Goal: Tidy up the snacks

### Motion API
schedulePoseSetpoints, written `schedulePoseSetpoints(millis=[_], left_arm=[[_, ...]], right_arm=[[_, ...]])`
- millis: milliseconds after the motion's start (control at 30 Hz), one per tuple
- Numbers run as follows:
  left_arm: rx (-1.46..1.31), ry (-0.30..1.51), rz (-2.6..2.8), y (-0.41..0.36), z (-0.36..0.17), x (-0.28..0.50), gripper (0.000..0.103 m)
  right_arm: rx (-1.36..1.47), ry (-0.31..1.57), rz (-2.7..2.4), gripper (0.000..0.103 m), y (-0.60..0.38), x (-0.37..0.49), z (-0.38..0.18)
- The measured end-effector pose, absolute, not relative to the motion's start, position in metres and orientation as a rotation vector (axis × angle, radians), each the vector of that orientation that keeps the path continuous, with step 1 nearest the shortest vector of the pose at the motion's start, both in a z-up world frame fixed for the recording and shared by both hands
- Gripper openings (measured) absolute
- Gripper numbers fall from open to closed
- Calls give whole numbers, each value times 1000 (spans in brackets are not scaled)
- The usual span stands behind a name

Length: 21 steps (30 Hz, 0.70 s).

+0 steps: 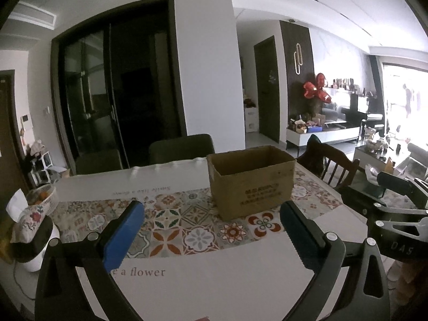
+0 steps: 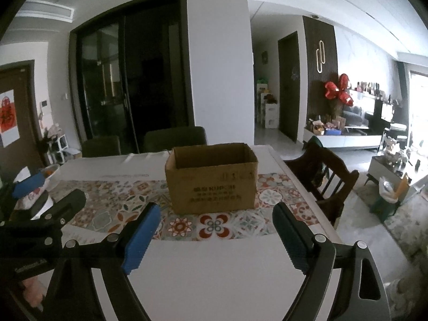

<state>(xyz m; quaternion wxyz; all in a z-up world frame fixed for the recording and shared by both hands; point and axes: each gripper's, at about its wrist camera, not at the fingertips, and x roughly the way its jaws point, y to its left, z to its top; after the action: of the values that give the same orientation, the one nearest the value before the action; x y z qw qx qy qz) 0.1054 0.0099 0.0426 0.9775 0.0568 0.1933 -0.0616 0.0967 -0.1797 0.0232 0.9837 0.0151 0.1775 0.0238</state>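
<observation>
An open brown cardboard box (image 1: 251, 182) (image 2: 211, 178) stands on the patterned cloth in the middle of the table (image 1: 227, 275) (image 2: 214, 272). Its inside is hidden from both views. My left gripper (image 1: 211, 227) is open, blue pads spread wide, nothing between them, hanging over the near part of the table short of the box. My right gripper (image 2: 216, 227) is open too and empty, facing the box from the near side. The left gripper's body shows at the left of the right wrist view, the right gripper's body at the right of the left wrist view. No snacks are visible.
A tissue holder (image 1: 25, 214) and a small basket (image 1: 44, 196) sit at the table's left end. Dark chairs (image 1: 182, 147) stand behind the table, a wooden chair (image 2: 329, 176) at its right side. A living room with low tables lies beyond on the right.
</observation>
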Motion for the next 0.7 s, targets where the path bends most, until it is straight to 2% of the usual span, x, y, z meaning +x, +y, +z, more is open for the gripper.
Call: schedulePoseSetpoints(millis=[700], left_arm=[[129,369,-151,0,46,93,103]], right_arm=[[57,335,12,86,-193,74,25]])
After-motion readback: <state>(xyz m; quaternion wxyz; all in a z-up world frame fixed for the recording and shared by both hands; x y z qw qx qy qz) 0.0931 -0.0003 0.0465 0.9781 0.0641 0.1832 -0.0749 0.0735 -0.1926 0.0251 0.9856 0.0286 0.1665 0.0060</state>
